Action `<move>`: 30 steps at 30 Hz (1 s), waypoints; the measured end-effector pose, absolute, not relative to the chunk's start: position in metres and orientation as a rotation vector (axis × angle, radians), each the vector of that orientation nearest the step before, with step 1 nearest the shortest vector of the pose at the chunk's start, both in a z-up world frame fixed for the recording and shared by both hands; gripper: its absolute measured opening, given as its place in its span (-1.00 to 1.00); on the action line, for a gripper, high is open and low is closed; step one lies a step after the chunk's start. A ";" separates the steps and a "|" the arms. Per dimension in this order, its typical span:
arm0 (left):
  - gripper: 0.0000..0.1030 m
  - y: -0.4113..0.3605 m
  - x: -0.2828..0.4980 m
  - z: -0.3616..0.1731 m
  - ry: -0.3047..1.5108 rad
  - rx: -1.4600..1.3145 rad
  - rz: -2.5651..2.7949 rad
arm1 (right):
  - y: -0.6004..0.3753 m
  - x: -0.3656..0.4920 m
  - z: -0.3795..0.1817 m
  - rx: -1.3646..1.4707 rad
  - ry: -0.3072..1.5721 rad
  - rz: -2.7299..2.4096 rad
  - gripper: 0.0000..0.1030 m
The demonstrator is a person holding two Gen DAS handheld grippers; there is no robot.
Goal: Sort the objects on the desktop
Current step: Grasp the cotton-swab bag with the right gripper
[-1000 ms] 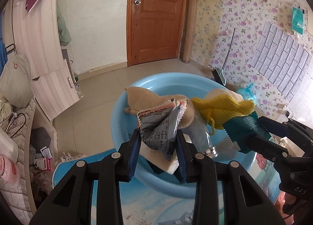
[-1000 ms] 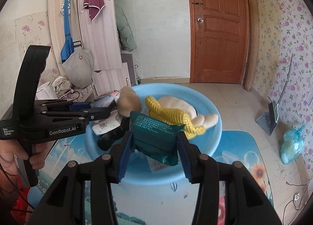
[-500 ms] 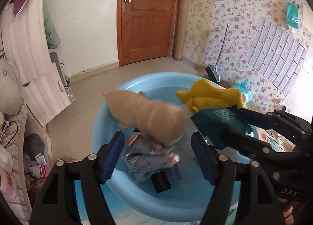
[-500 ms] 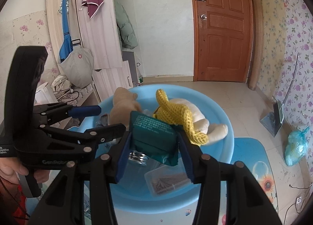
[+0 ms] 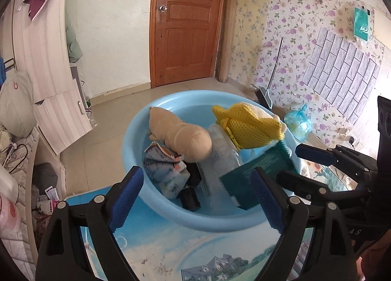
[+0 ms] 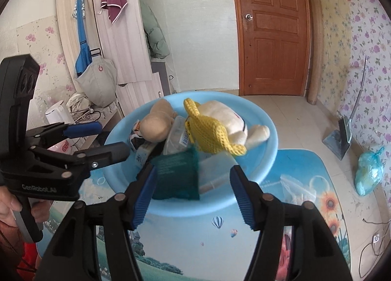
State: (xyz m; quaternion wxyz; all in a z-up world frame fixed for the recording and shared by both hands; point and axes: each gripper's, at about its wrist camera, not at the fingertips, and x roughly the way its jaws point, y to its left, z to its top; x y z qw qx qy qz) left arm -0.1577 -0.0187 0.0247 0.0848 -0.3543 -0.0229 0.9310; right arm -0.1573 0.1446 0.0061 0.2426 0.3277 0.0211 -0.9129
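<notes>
A light-blue basin (image 5: 136,131) stands on the picture-printed tabletop. In it lie a tan plush toy (image 5: 182,134), a grey snack packet (image 5: 165,171), a yellow mesh pouch (image 5: 246,124), a clear plastic jar (image 5: 220,158) and a small black object (image 5: 189,197). My left gripper (image 5: 196,197) hangs open over the basin's near rim, holding nothing. My right gripper (image 6: 194,190) is open too. A dark green packet (image 6: 176,175), blurred, sits loose by its left finger, over the basin's near side. A white plush (image 6: 227,119) lies under the yellow pouch (image 6: 207,134).
A clear plastic bag (image 6: 293,188) lies on the tabletop (image 6: 220,244) right of the basin (image 6: 266,119). A person's hand (image 6: 9,207) grips the left tool's handle. Beyond the table are a tiled floor, a wooden door (image 5: 185,24) and a blue rubbish bag (image 6: 369,173).
Both grippers opened. The left let go of the grey packet, which now lies in the basin. The right released the green packet. Both have drawn back toward the basin's near rim.
</notes>
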 end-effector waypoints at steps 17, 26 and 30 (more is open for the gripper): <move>0.88 -0.004 -0.116 0.005 -0.080 -1.103 2.764 | 0.227 -0.138 -0.027 1.078 -0.085 -2.661 0.19; 0.88 -0.004 -0.117 0.003 -0.081 -1.077 2.758 | 0.251 -0.164 -0.045 1.180 -0.140 -2.722 0.19; 0.88 -0.002 -0.121 0.004 -0.083 -1.062 2.753 | 0.246 -0.178 -0.057 1.228 -0.110 -2.703 0.18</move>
